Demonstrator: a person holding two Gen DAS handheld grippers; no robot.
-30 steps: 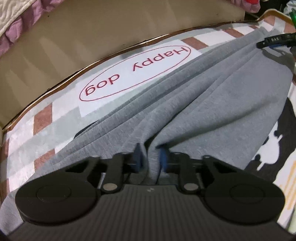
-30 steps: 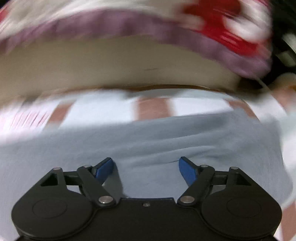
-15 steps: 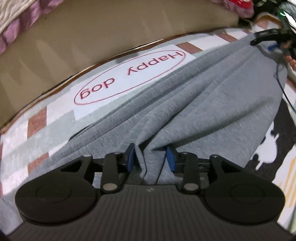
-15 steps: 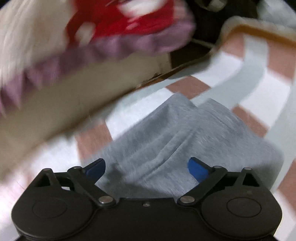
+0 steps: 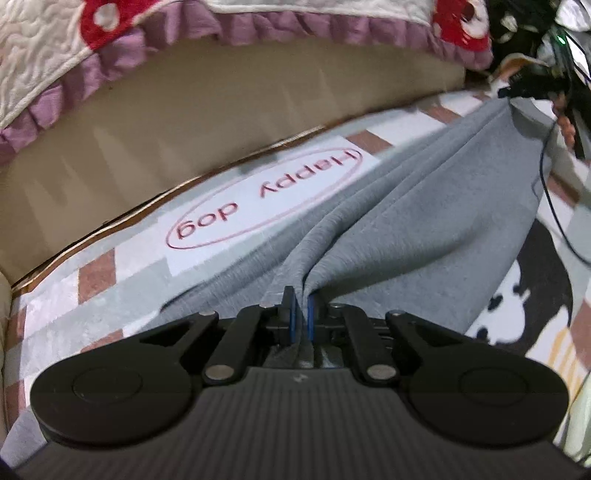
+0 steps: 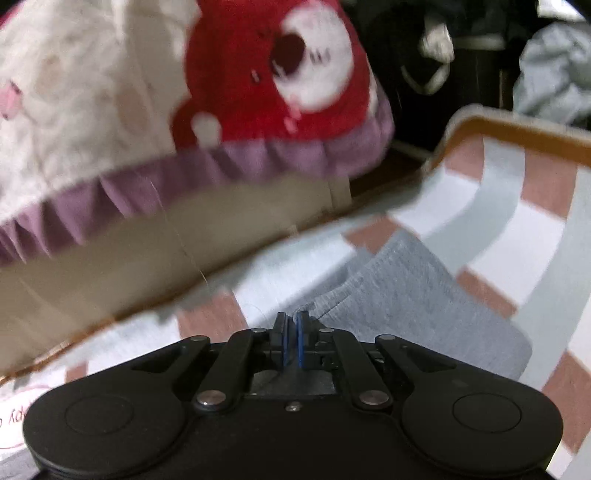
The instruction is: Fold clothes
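A grey garment (image 5: 424,229) lies stretched over a checked mat (image 5: 122,295) printed with "Happy dog". My left gripper (image 5: 302,314) is shut on a bunched fold of its near edge, with creases fanning away toward the far right corner. There the right gripper (image 5: 517,90) shows as a dark shape holding that corner. In the right wrist view the right gripper (image 6: 292,334) is shut on the grey garment (image 6: 413,306), pinching an edge of it just above the mat (image 6: 498,236).
A beige bed side (image 5: 184,140) rises behind the mat, topped by a quilt with a purple frill (image 5: 258,26) and red patches. Dark clutter and cables (image 5: 546,74) sit at the far right. A pale heap of clothes (image 6: 554,81) lies beyond the mat's brown edge.
Both grippers closed: the right went from wide open to shut on the garment's edge, and the left tightened on its fold. The right wrist view swung right; the cloth pulled taut between them.
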